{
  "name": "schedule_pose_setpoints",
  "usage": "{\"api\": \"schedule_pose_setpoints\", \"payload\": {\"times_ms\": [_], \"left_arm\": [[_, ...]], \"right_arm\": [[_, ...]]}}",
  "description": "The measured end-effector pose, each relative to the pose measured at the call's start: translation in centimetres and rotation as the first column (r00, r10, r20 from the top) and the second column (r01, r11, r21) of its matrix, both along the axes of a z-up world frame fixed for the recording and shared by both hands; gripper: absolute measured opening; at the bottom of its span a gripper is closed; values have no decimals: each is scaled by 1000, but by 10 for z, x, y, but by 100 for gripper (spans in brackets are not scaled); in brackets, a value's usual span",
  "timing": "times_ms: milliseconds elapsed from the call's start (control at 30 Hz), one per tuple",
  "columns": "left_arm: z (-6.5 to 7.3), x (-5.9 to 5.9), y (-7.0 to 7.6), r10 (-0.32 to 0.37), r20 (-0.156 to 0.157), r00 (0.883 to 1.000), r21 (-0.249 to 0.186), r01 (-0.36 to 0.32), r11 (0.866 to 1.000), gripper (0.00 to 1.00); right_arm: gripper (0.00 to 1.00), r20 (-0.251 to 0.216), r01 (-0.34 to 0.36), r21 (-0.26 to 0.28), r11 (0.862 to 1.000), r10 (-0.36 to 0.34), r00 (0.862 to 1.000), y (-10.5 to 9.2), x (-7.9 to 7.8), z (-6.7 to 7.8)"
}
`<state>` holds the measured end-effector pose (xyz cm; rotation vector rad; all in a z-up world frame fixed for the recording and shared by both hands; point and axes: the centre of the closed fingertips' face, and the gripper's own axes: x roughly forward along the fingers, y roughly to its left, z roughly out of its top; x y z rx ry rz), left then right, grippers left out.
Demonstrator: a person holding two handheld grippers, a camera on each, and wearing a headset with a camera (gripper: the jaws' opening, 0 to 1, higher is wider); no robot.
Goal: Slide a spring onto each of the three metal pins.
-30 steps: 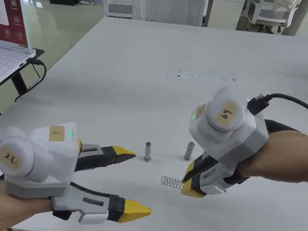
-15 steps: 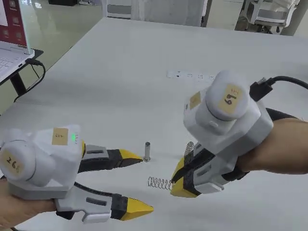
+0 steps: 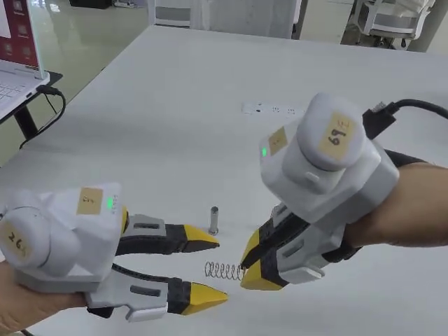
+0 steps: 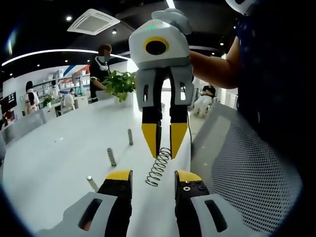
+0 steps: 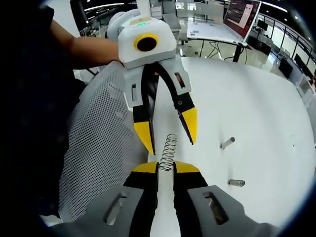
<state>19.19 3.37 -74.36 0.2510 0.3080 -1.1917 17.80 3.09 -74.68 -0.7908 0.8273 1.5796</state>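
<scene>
Pins: we count three in the left gripper view, all upright on the tabletop point(image 3: 175, 126): a bare pin point(image 4: 92, 182) nearest the camera, a second pin point(image 4: 112, 156) behind it and a third pin point(image 4: 130, 137) farthest off.
Springs: we count three. One sits on the second pin, one on the third pin, and one loose spring point(image 3: 224, 269) lies between the grippers.
Grippers: we count two, facing each other tip to tip.
Left gripper point(image 4: 154, 175): its fingers point(image 4: 118, 177) are spread wide and grip nothing.
Loose spring: it lies roughly level and low over the tabletop, and we cannot tell whether it rests there. Its free end reaches into the gap between the left fingers, and we cannot tell whether it touches them.
Bare pin, head view: it stands just beyond the loose spring, apart from both grippers.
Right gripper point(image 3: 243, 273): its fingers point(image 5: 148, 169) are drawn nearly together, pinching the other end of the loose spring, which sticks straight out from the tips toward the left gripper.
</scene>
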Motion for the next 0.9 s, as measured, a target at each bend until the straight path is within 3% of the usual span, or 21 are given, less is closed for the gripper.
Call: {"api": "schedule_pose_setpoints", "payload": {"times_ms": [567, 900], "left_arm": [[1, -6, -5, -59, 25, 998, 21, 58, 998, 6], [2, -7, -6, -62, 25, 998, 23, 62, 998, 3]], "right_arm": [[8, 0, -32, 1, 999, 32, 999, -3, -4, 3], [8, 17, -31, 7, 999, 31, 999, -3, -2, 3]]}}
